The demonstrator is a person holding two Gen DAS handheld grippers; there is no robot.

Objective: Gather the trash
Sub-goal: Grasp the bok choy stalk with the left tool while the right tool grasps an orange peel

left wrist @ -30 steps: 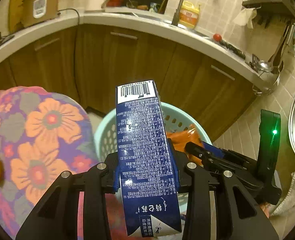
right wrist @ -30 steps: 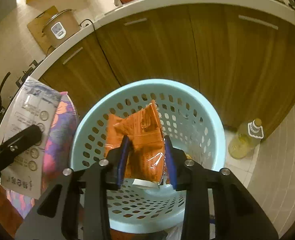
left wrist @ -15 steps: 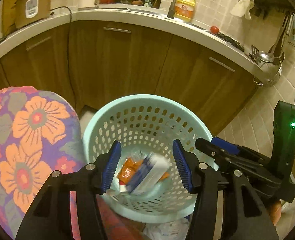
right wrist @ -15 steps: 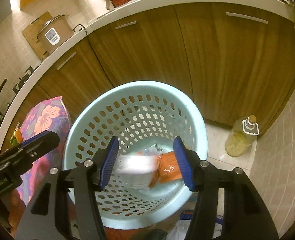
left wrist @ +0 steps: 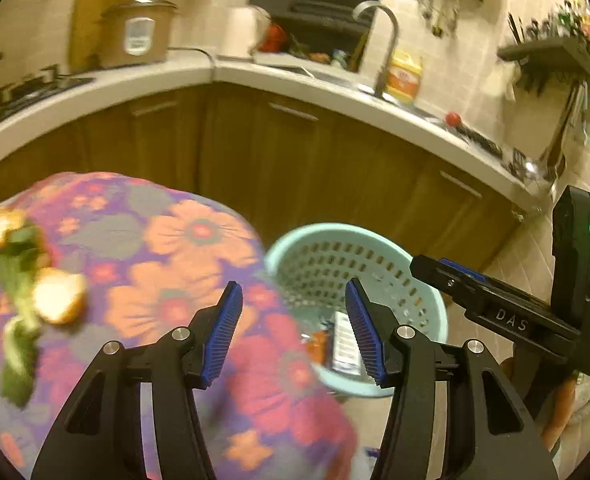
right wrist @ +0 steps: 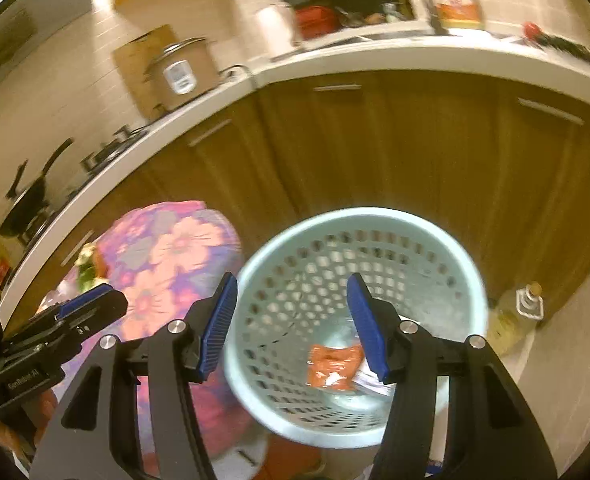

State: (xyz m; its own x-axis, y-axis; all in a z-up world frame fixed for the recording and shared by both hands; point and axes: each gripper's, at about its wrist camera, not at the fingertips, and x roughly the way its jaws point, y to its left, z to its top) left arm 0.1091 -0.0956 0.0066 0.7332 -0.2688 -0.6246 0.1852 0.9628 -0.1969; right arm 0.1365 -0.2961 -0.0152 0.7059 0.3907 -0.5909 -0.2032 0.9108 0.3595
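Note:
A light blue perforated basket [left wrist: 423, 284] stands on the floor; it also shows in the right wrist view [right wrist: 467, 264]. An orange wrapper [right wrist: 333, 368] and a blue carton [left wrist: 345, 344] lie at its bottom. My left gripper [left wrist: 295, 332] is open and empty above the edge of the flowered table [left wrist: 167, 264], left of the basket. My right gripper [right wrist: 291, 324] is open and empty above the basket. The right gripper shows from the side in the left wrist view [left wrist: 495, 312], and the left gripper in the right wrist view [right wrist: 71, 312].
Vegetable scraps and a peel [left wrist: 57, 296] lie on the flowered tablecloth. Brown cabinets [right wrist: 415, 152] under a white counter curve behind the basket. An oil bottle [right wrist: 515, 320] stands on the tiled floor right of the basket. A rice cooker [left wrist: 139, 32] sits on the counter.
Both grippers opened and dropped the carton and the orange wrapper into the basket. Both then pulled up and back; the left swung left over the table.

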